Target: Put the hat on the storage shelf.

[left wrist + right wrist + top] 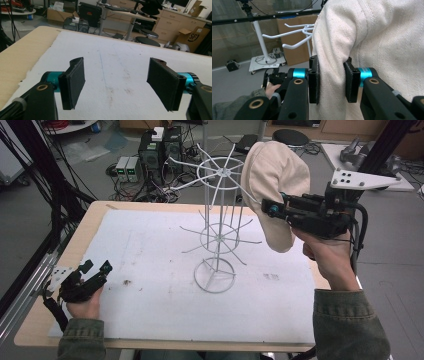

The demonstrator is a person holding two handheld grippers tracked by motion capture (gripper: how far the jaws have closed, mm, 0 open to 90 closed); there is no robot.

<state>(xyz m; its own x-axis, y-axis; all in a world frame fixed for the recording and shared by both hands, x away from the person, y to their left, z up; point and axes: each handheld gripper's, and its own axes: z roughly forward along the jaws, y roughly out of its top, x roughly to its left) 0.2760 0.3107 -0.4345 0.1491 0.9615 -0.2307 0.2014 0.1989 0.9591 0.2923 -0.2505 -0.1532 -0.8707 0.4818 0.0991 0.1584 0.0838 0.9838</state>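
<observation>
A cream cloth cap (275, 175) hangs high at the right side of a white wire rack (218, 240) that stands in the middle of the table. My right gripper (270, 209) reaches in from the right, shut on a fold of the cap's lower edge. In the right gripper view the cap (374, 37) bulges between both pads (314, 80), with the rack's hooks (297, 35) behind it. My left gripper (96, 266) rests low at the table's front left, far from the rack. Its jaws stand open and hold nothing (116, 82).
A white sheet (150, 245) covers most of the wooden table (35, 320). Small dark specks (127, 282) lie on it near my left hand. Black frame poles (35, 160) rise at the left. Electronics and cables (150, 155) sit on the floor beyond the far edge.
</observation>
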